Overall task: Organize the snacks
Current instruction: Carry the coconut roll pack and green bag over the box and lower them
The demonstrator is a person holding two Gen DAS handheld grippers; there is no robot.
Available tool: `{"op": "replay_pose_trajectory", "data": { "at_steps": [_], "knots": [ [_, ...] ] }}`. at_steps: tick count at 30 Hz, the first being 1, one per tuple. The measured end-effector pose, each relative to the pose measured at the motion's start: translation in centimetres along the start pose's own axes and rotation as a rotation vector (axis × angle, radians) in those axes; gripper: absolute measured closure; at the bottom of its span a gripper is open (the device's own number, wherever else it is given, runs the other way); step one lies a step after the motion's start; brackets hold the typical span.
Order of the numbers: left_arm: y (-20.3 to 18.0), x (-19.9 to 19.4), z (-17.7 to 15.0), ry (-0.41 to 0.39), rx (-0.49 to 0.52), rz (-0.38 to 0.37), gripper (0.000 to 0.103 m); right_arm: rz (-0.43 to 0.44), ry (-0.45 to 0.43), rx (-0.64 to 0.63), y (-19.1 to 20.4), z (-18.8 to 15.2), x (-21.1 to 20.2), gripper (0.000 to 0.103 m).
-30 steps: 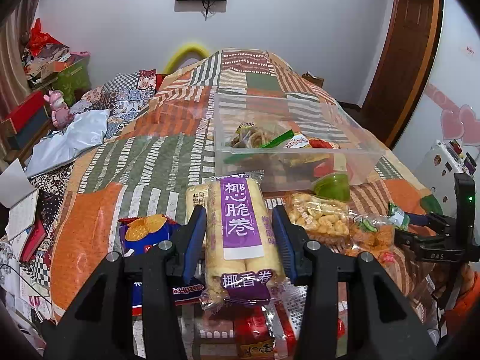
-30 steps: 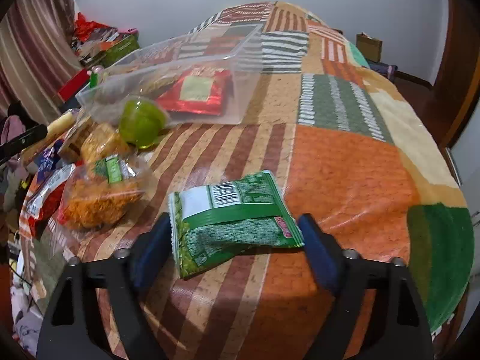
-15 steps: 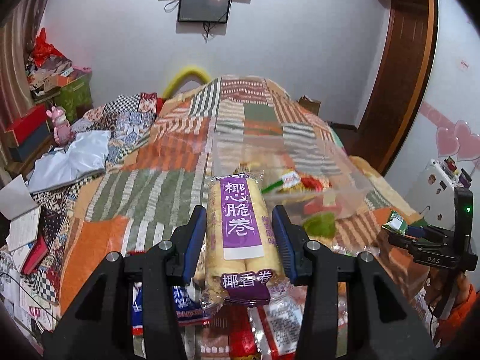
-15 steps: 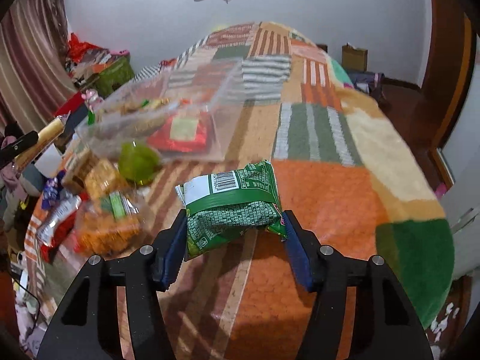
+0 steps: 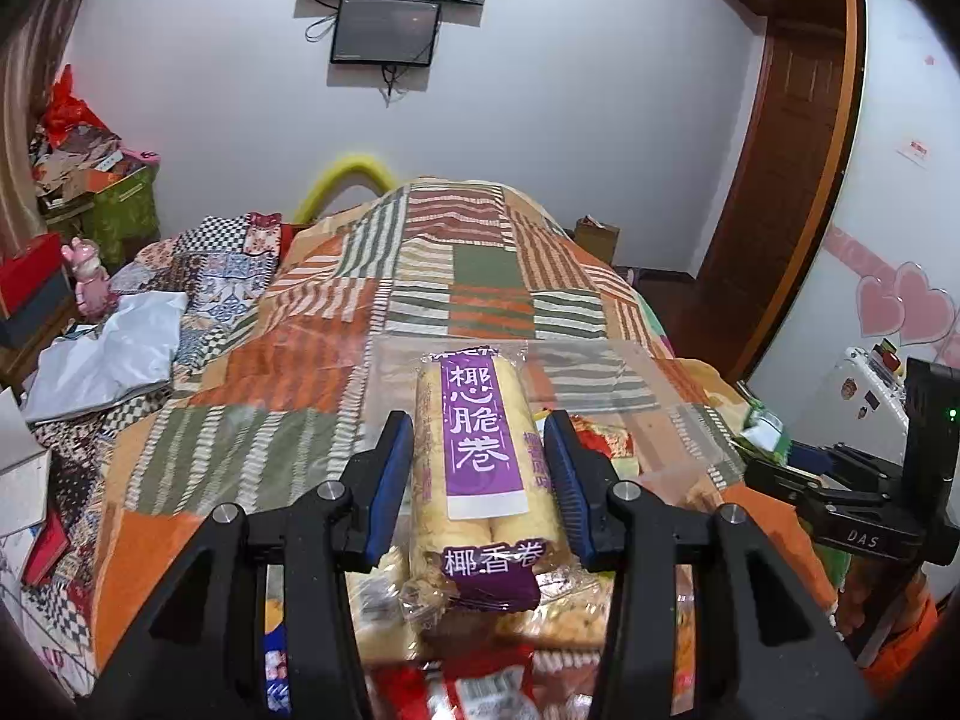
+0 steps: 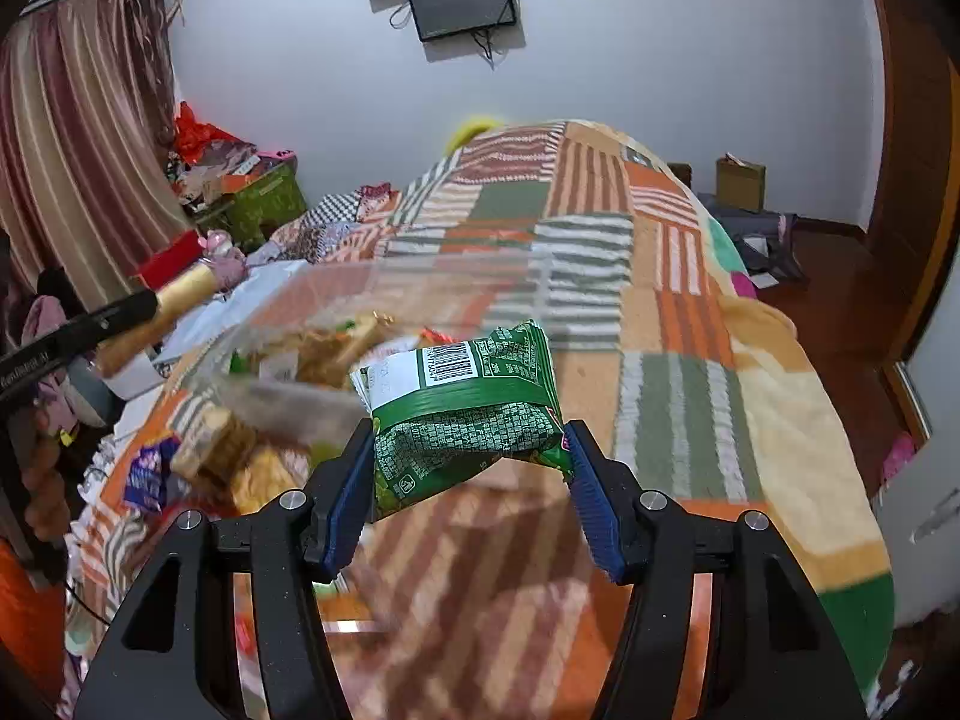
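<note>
My left gripper (image 5: 480,426) is shut on a long clear packet of pale rolls with a purple label (image 5: 480,480), held above the bed. My right gripper (image 6: 468,438) is shut on a crumpled green snack packet (image 6: 462,396), also lifted off the blanket. Beyond both stands a clear plastic bin (image 5: 600,372) with several snacks inside; in the right wrist view the bin (image 6: 420,276) is blurred. Loose snack packets (image 6: 210,444) lie on the blanket left of the right gripper. In the left wrist view, blurred packets (image 5: 480,690) lie under the left gripper.
A patchwork blanket (image 5: 468,276) covers the bed. Clothes and a white sheet (image 5: 114,360) are piled on the bed's left side, with boxes (image 5: 24,276) past them. A wooden door (image 5: 774,192) is at the right. The bed's right edge (image 6: 840,450) drops to the floor.
Both grippers have risen off the bed with their packets. The right gripper's jaws closed on the green packet, which lay flat between them before. The bin now appears lower and nearer.
</note>
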State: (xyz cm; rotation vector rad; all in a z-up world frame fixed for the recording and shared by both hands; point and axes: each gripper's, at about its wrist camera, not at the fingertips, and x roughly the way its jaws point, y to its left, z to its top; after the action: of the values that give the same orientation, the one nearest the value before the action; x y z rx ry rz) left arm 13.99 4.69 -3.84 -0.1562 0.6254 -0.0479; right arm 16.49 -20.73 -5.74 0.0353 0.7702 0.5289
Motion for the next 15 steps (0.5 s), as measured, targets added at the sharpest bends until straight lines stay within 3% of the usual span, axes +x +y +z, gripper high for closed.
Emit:
{"op": "replay_pose_trajectory", "data": {
  "at_steps": [15],
  "knots": [
    [-2.3, 7.5, 1.3, 0.078, 0.051, -0.043, 0.058, 0.061, 0.035, -0.007, 1.0, 3.6, 6.2, 0.046]
  ]
}}
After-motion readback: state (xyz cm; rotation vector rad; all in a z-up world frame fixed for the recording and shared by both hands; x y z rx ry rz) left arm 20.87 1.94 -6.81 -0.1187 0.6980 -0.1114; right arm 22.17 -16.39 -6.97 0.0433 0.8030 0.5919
